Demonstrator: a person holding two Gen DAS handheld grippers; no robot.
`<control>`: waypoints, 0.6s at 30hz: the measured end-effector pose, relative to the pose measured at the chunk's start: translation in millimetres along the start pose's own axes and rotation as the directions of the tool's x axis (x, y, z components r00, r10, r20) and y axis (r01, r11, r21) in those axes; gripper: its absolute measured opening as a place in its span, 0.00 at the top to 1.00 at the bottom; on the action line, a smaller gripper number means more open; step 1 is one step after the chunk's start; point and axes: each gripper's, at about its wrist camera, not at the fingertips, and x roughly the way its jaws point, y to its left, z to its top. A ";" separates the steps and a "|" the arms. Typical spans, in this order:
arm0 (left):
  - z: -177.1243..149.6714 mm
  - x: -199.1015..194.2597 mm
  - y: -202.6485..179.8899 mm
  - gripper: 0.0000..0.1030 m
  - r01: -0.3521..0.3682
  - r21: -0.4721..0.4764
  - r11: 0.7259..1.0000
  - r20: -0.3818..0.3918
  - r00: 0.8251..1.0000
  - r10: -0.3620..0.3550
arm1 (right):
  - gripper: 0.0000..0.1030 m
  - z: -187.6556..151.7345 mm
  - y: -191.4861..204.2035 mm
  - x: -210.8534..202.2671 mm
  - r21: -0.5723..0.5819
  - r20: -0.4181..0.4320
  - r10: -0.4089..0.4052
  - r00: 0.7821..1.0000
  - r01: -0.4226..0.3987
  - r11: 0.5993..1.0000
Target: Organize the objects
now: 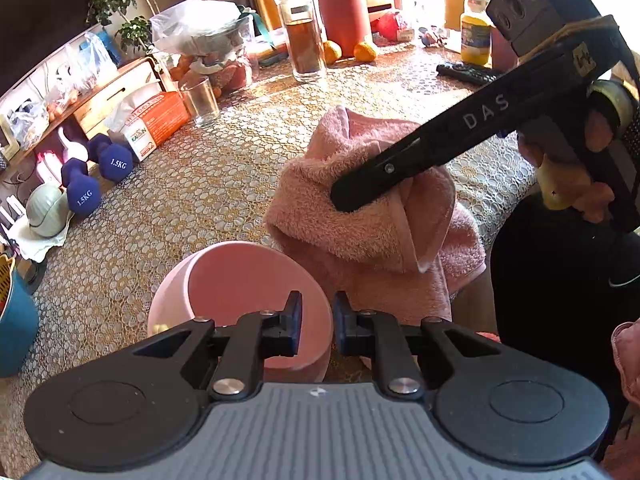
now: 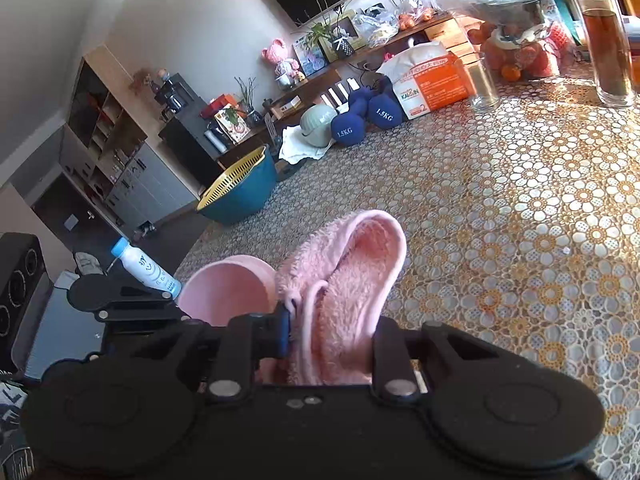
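Observation:
A pink towel [image 1: 360,208] lies bunched on the lace-covered table [image 1: 200,184]. My right gripper [image 2: 330,332] is shut on a fold of the pink towel [image 2: 344,280] and holds it up; it also shows in the left wrist view [image 1: 352,194], pressed into the towel from the right. A pink cup [image 1: 240,304] lies tilted just left of the towel, its mouth facing me; it also shows in the right wrist view [image 2: 228,292]. My left gripper [image 1: 316,324] is slightly open, with the cup's rim in the gap between its fingers.
Two blue dumbbells [image 1: 96,176], an orange box [image 1: 156,120], an empty glass [image 1: 202,100], a tall glass of brown liquid [image 1: 306,36] and a red bottle [image 1: 344,4] stand at the back. A blue bowl with yellow strainer [image 2: 240,188] sits at the table's left edge.

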 end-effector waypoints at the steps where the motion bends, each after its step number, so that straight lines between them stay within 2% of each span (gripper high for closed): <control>1: 1.2 1.6 -3.9 0.84 -0.011 0.017 1.000 -0.006 1.000 0.011 | 0.80 -1.2 -1.5 -4.3 0.006 0.006 -0.001 1.000 0.001 1.000; 5: 3.1 -0.2 -5.0 0.84 -0.032 0.036 0.999 -0.015 0.999 0.033 | 0.80 -6.4 -6.3 -12.7 0.021 0.018 -0.010 1.000 0.010 1.000; 14: -1.9 -22.1 23.9 0.83 -0.120 -0.011 0.993 -0.010 0.993 0.120 | 0.80 -6.2 -1.9 -8.9 0.018 0.022 0.002 1.000 -0.002 1.000; 18: -6.9 -24.3 37.7 0.83 -0.176 -0.018 0.984 -0.022 0.984 0.175 | 0.80 -6.7 3.7 -3.6 0.010 0.017 0.000 1.000 0.000 1.000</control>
